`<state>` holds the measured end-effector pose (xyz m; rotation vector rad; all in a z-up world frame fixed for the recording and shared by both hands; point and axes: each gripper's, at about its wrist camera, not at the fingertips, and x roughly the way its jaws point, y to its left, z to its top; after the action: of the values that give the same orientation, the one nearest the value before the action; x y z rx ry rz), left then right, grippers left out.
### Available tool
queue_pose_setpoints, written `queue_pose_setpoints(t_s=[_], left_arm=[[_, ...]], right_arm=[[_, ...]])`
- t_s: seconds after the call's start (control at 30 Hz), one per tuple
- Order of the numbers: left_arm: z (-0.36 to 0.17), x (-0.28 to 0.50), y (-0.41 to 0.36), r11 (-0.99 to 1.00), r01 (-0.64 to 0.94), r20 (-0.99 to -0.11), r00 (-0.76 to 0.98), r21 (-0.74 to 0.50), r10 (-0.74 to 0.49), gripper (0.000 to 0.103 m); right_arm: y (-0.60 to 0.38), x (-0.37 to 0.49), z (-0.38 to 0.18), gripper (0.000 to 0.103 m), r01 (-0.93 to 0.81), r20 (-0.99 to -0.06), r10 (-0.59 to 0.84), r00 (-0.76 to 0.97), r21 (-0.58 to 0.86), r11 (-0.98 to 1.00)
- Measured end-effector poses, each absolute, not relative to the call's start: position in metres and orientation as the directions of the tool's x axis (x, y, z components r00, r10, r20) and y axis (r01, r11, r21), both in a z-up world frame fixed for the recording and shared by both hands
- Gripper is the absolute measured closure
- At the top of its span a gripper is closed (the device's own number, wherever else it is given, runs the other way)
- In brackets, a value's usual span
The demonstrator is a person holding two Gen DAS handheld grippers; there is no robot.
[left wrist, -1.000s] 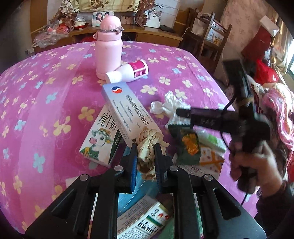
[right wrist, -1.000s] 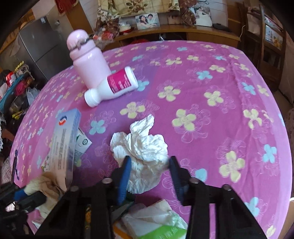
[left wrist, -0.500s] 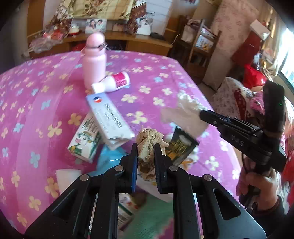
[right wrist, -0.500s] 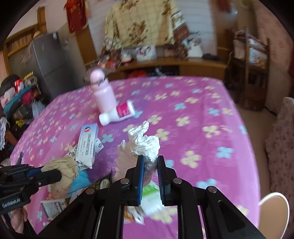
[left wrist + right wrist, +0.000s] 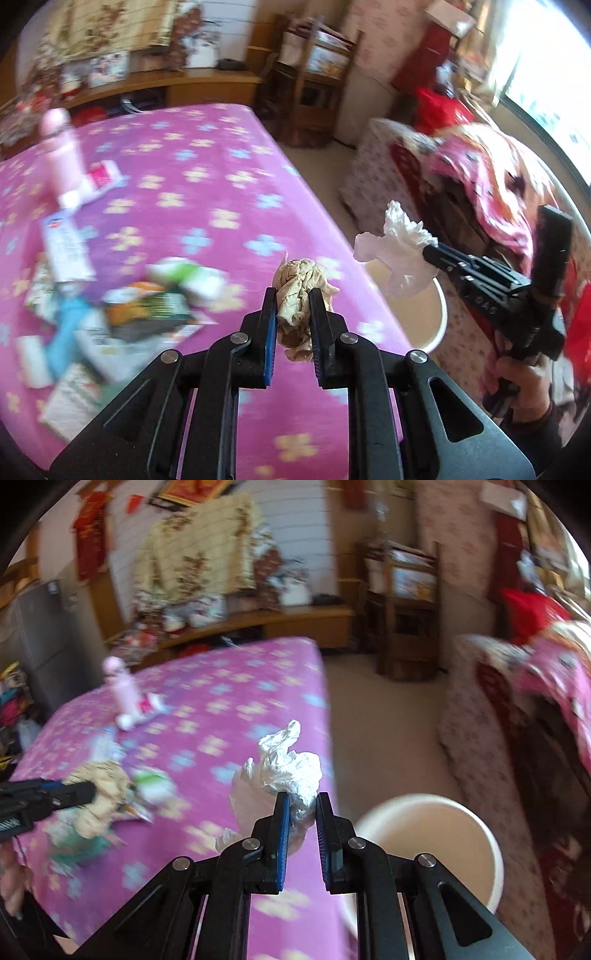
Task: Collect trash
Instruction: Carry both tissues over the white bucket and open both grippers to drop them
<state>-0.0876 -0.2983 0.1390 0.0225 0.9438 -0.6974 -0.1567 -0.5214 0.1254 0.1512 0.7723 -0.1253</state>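
Over the flowered table, my left gripper pinches a brown paper wad and my right gripper pinches a white tissue, both lifted near the white bin beside the table's edge. Best, I judge, to centre each wad above the rim before letting go.

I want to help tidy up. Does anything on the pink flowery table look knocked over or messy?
Yes. A white bottle with a pink label lies on its side by the upright pink flask. Near the front edge, boxes and wrappers sit in a jumbled heap. The picture is blurry, so finer details are unclear.
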Motion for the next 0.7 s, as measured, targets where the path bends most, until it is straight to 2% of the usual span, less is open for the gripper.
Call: queue_pose_setpoints(t_s=[0.3, 0.43, 0.47, 0.5, 0.53, 0.57, 0.7], left_arm=[[0.112, -0.111, -0.42, 0.703, 0.647, -0.772, 0.272, -0.295, -0.575, 0.089], [0.094, -0.108, -0.457, 0.673, 0.649, -0.77, 0.206, -0.355, -0.604, 0.085], [0.088, -0.107, -0.465, 0.671, 0.643, -0.774, 0.188, -0.369, -0.605, 0.083], [0.083, -0.107, -0.472, 0.675, 0.634, -0.781, 0.174, -0.377, -0.6, 0.077], [0.078, -0.106, -0.477, 0.683, 0.623, -0.788, 0.167, -0.382, -0.593, 0.071], [0.076, -0.106, -0.478, 0.688, 0.612, -0.789, 0.164, -0.389, -0.592, 0.07], [0.073, -0.106, -0.473, 0.693, 0.597, -0.782, 0.168, -0.404, -0.601, 0.056]], right_arm=[[-0.624, -0.202, 0.068, 0.09, 0.361, -0.779, -0.16, 0.606, 0.09, 0.928], [-0.65, -0.211, 0.052, 0.089, 0.43, -0.802, -0.204, 0.562, 0.072, 0.9], [-0.657, -0.212, 0.047, 0.078, 0.454, -0.814, -0.212, 0.54, 0.07, 0.888], [-0.663, -0.214, 0.043, 0.066, 0.476, -0.822, -0.219, 0.526, 0.071, 0.877], [-0.668, -0.216, 0.041, 0.049, 0.487, -0.821, -0.218, 0.528, 0.083, 0.869], [-0.672, -0.22, 0.04, 0.044, 0.496, -0.814, -0.214, 0.54, 0.102, 0.862], [-0.672, -0.22, 0.038, 0.044, 0.504, -0.818, -0.218, 0.533, 0.1, 0.858]])
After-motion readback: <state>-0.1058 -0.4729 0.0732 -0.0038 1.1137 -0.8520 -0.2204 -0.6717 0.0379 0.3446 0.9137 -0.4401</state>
